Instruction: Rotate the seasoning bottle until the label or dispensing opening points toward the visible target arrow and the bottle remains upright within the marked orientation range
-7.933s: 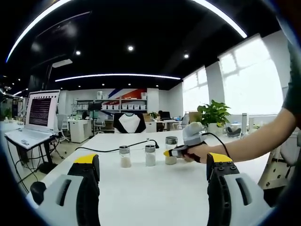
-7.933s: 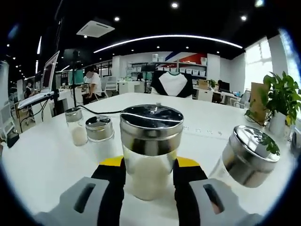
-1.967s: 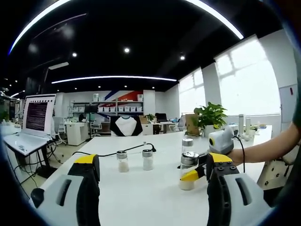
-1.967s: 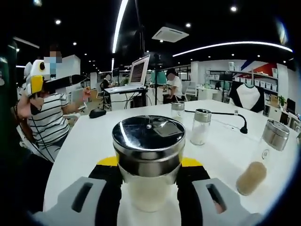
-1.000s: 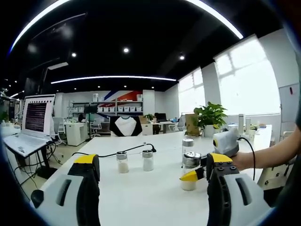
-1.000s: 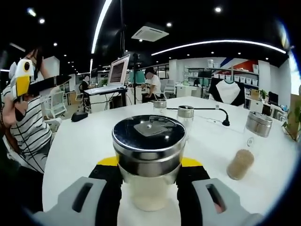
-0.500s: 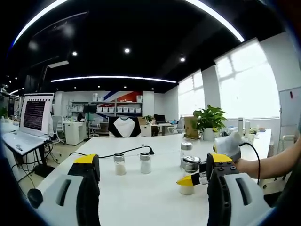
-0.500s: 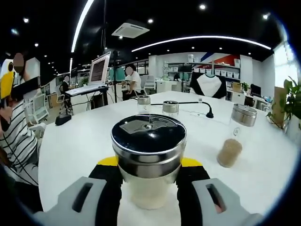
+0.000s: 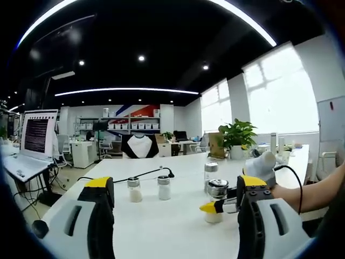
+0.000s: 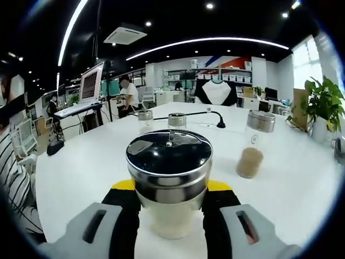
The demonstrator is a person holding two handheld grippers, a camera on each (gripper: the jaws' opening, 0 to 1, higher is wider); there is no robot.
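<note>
The seasoning bottle (image 10: 169,178), glass with a steel lid and pale contents, stands upright on the white table (image 10: 81,162). My right gripper (image 10: 171,186) is shut on its body just under the lid. A flat flap on the lid sits left of centre. In the left gripper view the same bottle (image 9: 218,200) stands at the right, and the right gripper (image 9: 226,206) clasps it from the right, held by a person's hand. My left gripper (image 9: 175,186) hangs open above the near table, well left of the bottle, with nothing between its jaws.
A taller bottle with brown seasoning (image 10: 252,145) stands right of the held one. Two small shakers (image 10: 145,120) (image 10: 177,121) sit farther back beside a black cable (image 10: 215,121). A potted plant (image 10: 323,105) is far right and a laptop (image 9: 35,137) far left.
The right gripper has swung round with the bottle still in it, so the room slides left in its view and the lid flap has turned. The left gripper has barely moved.
</note>
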